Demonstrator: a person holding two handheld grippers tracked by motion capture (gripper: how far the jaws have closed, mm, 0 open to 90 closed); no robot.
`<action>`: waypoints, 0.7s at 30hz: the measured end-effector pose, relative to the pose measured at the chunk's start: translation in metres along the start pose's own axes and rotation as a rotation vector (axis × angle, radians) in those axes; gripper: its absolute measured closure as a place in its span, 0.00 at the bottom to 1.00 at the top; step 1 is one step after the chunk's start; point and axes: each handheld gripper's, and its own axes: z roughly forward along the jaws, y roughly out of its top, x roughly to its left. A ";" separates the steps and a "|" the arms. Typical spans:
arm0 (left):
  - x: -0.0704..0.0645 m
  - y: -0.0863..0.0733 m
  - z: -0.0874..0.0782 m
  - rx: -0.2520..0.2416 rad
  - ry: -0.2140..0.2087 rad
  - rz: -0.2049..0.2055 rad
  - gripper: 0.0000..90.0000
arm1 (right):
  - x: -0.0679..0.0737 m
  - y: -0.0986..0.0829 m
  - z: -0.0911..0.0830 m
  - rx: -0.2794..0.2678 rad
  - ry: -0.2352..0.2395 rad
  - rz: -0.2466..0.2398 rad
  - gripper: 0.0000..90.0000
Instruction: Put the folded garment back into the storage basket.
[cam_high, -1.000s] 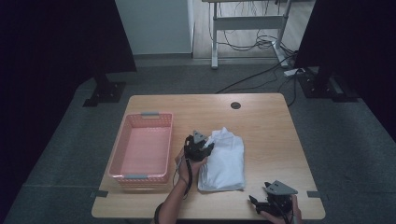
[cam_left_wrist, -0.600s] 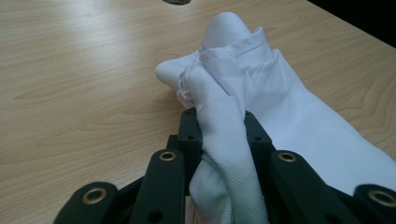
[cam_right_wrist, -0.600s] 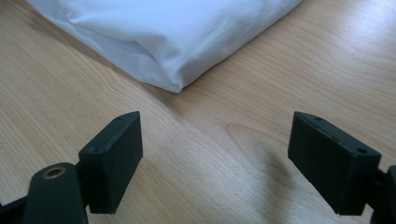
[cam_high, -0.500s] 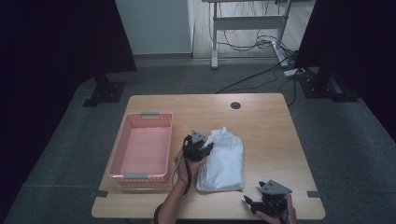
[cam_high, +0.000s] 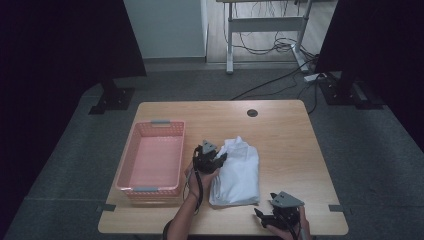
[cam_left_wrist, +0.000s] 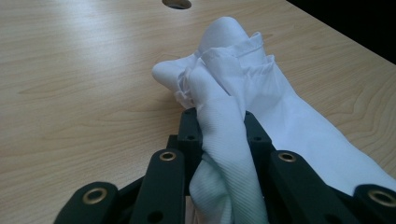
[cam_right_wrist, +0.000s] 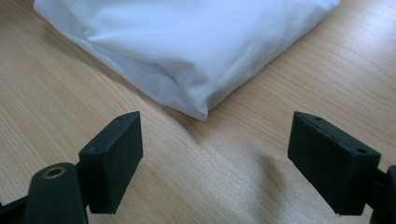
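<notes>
- Cloth lay between the two grippers: the folded white garment (cam_high: 237, 172) sat near the middle of the surface (cam_high: 290, 135), just right of the pink basket (cam_high: 151, 162), with its bunched end toward the far side.
- The left gripper (cam_high: 209, 159) had its jaws closed on a pinch of that bunched fabric (cam_left_wrist: 224, 116) at the garment's upper left corner, probably to get a hold for lifting or dragging it toward the basket.
- The right gripper (cam_high: 279, 216) waited near the front edge of the surface, jaws spread wide and holding nothing, aimed at the garment's near corner (cam_right_wrist: 198, 111); I judged it was lined up to take that corner so the fold would stay together.
- Bare wood lay between those open jaws and the corner.
- Room was ample to the right and behind the garment, past the cable hole (cam_high: 252, 113); the basket's wall stood close on the left, and the front edge was close to the right gripper.
</notes>
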 end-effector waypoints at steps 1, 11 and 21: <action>0.000 0.000 0.000 0.001 -0.002 -0.003 0.82 | 0.000 0.001 0.000 0.001 0.000 0.000 0.20; -0.001 0.000 -0.002 0.005 0.003 0.010 0.82 | 0.004 0.012 0.008 0.014 -0.021 -0.041 0.20; -0.004 0.003 -0.003 0.007 0.002 0.019 0.82 | 0.004 0.017 0.015 0.024 -0.020 -0.036 0.21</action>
